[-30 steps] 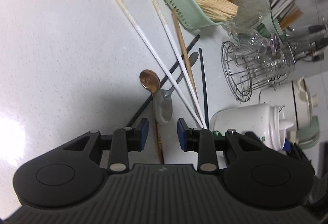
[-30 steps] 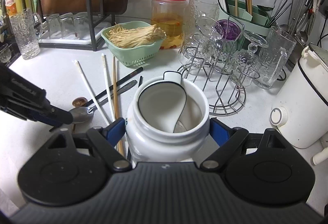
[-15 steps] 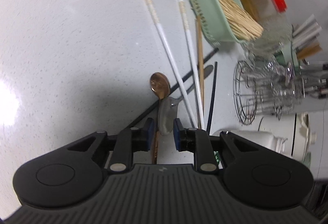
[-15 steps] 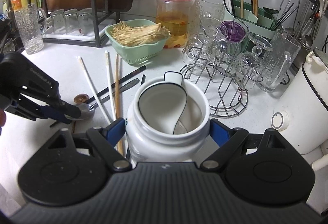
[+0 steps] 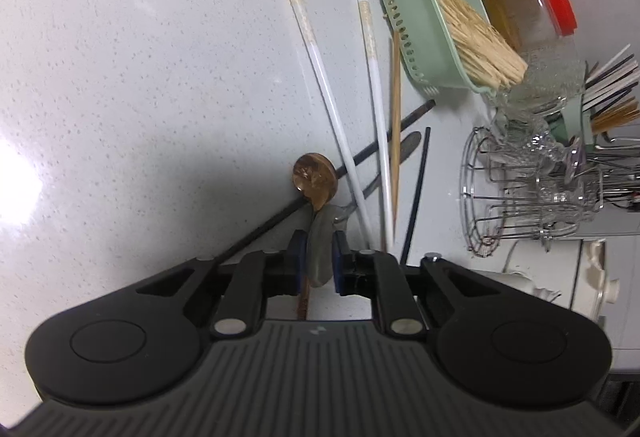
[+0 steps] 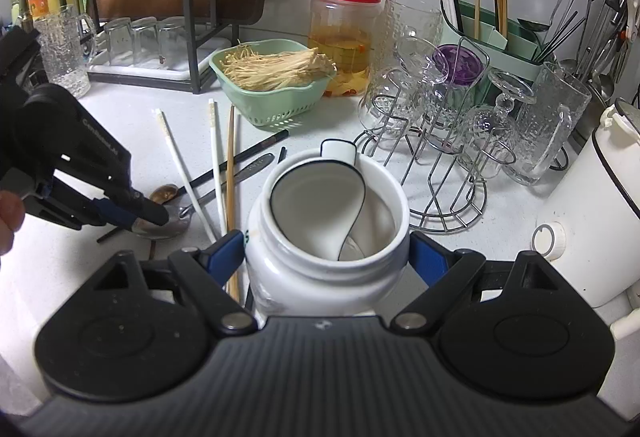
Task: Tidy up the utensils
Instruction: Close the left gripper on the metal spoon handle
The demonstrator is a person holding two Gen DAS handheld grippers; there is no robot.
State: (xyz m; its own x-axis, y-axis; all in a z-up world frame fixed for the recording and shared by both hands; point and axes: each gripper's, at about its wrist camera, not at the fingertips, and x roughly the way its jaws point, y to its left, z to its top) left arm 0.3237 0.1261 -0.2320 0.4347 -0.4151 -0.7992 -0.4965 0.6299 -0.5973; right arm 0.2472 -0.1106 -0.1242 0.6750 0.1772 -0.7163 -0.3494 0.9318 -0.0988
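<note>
Between the just-closing left gripper (image 5: 320,257) pads, pressed on both sides, the metal spoon (image 5: 320,249) bowl.

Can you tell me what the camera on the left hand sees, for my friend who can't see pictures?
The left tongs have just been closing on the bowl of a metal spoon lying on a white counter. Past it lie a small brown spoon, two white chopsticks, a wooden chopstick and dark ones, with a green basket of thin mushrooms behind.
</note>
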